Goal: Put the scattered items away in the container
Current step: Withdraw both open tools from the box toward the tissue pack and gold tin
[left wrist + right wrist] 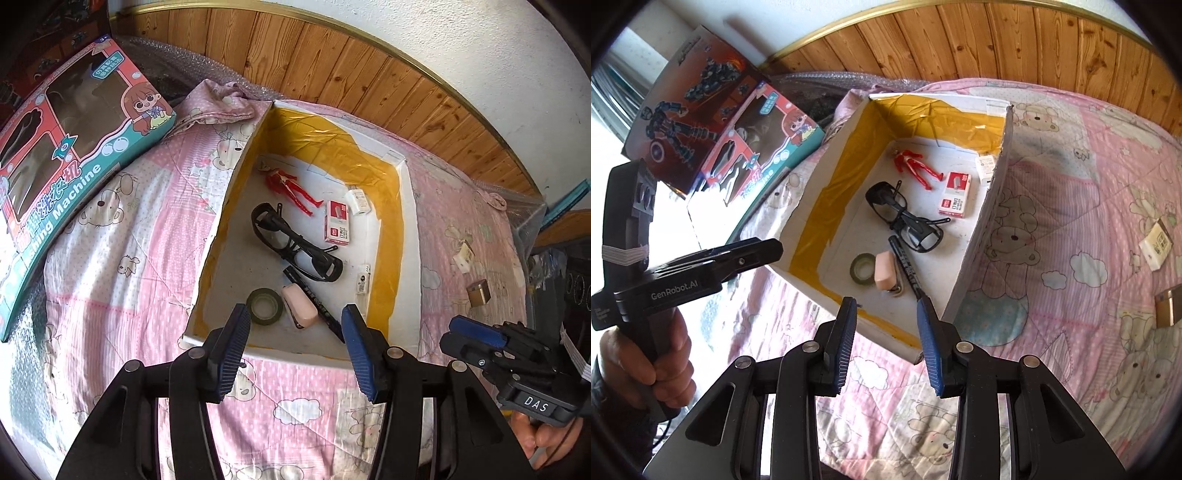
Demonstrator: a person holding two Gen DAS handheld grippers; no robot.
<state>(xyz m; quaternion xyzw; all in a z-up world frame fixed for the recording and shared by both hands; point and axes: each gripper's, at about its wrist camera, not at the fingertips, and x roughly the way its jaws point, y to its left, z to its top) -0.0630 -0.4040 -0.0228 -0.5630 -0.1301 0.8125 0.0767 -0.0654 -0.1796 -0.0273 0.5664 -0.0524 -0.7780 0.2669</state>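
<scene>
A pink bear-print quilt [1071, 206] is covering the bed and serving as the work surface. On it a shallow white cardboard box [408, 236], lined with yellow tape, is lying open-topped so that items can be dropped in from above. Two boxed toys, a washing-machine set [74, 155] and a robot figure box [690, 96], are leaning at the far left, apart from the tidying.

Inside the box are lying black safety glasses [295, 243], a red figure [291, 188], a red-and-white staple box [338, 223], a black marker [314, 306], a pink stapler [300, 306], a roll of dark tape [265, 306] and two small white packets [359, 201] by the right wall; these appear already gathered.

Still outside, on the quilt to the right and well apart from the box, are lying a white carton [1156, 240] and a gold-coloured block [1169, 308]; these are judged to be the remaining items.

The left gripper [295, 343] is hovering over the near rim, its jaws spread wide and holding nothing. The right gripper [888, 345] is likewise gaping and empty, poised at the near corner; being nearer the strays, it seems the likelier one to fetch them. A hand [657, 354] is gripping the left tool's handle.
</scene>
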